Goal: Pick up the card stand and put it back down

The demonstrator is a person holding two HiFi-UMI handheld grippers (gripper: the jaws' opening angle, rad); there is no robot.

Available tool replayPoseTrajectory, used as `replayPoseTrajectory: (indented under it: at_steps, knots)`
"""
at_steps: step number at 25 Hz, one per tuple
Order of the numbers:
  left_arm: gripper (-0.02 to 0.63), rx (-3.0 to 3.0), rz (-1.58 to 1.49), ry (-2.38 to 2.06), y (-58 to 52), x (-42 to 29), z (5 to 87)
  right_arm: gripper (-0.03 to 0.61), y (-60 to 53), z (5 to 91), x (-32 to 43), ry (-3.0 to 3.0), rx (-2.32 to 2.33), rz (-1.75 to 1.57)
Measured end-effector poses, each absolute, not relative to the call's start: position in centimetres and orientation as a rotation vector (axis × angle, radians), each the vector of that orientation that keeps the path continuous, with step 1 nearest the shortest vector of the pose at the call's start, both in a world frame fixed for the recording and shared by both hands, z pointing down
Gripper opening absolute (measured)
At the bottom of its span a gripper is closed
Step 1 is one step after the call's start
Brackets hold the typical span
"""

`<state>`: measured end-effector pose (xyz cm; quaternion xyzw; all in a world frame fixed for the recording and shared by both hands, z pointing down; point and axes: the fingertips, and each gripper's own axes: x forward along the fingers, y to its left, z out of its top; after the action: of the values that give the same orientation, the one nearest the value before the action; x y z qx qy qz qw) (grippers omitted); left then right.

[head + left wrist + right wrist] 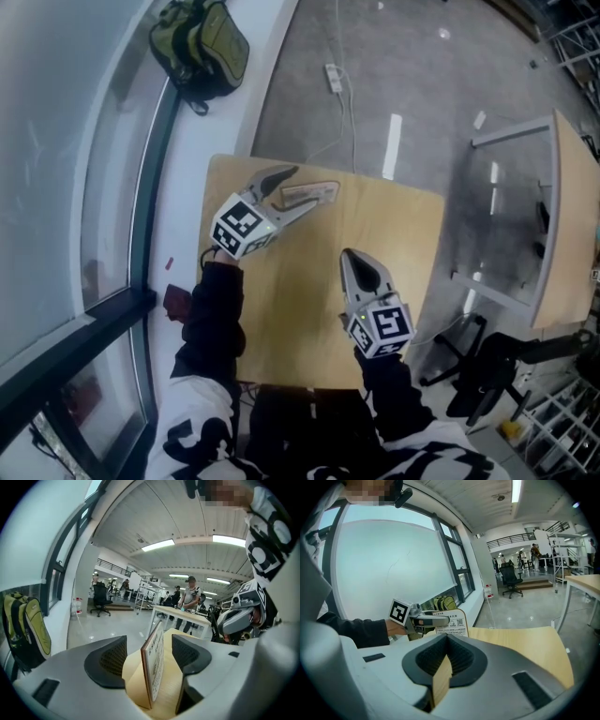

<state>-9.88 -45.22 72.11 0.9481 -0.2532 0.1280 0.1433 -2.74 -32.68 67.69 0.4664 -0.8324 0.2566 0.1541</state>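
Observation:
A light wooden table [398,234] carries a small card stand [317,194], a wood-backed sign with printed text, near its far left corner. In the left gripper view the card stand [154,665] stands upright and edge-on between the two dark pads, with a gap on each side. My left gripper [302,184] is open around it, the pads not pressing. The right gripper view shows the stand's printed face [453,622] with the left gripper [423,618] beside it. My right gripper [351,255] rests shut over the table's near middle, holding nothing.
A green backpack [200,42] lies by the window at the far left. A power strip with cable [334,77] lies on the grey floor beyond the table. Another table [570,216] and a black chair [483,370] stand to the right. People stand far off [190,597].

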Motion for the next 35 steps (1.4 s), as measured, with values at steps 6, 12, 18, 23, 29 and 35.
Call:
replayPoseTrajectory:
  at_steps: [6,12,18,23,29,35]
  knots:
    - [0.289,2.716,0.261,-0.589,-44.6,-8.2,72.5,0.021,-32.9,68.1,-2.5,-2.383,1.328,0.739]
    - [0.146,2.730,0.268,-0.529,-44.2,-7.7,72.9,0.021,-32.5,68.3,-1.9,-2.379,1.325,0.739]
    - [0.036,2.711,0.226,-0.481,-43.9,-7.4,73.0,0.021,-32.0,68.5,-2.1,-2.389,1.299,0.740]
    - [0.025,2.681,0.272,-0.506,-43.1,-7.4,73.3,0.021,-31.5,67.7,-1.8,-2.403,1.297,0.719]
    - [0.025,2.576,0.329,-0.567,-38.6,-7.3,72.4,0.021,-29.8,64.3,-1.1,-2.433,1.323,0.661]
    - [0.025,2.543,0.368,-0.637,-33.8,-5.3,67.2,0.021,-27.4,60.1,-0.2,-2.484,1.325,0.642]
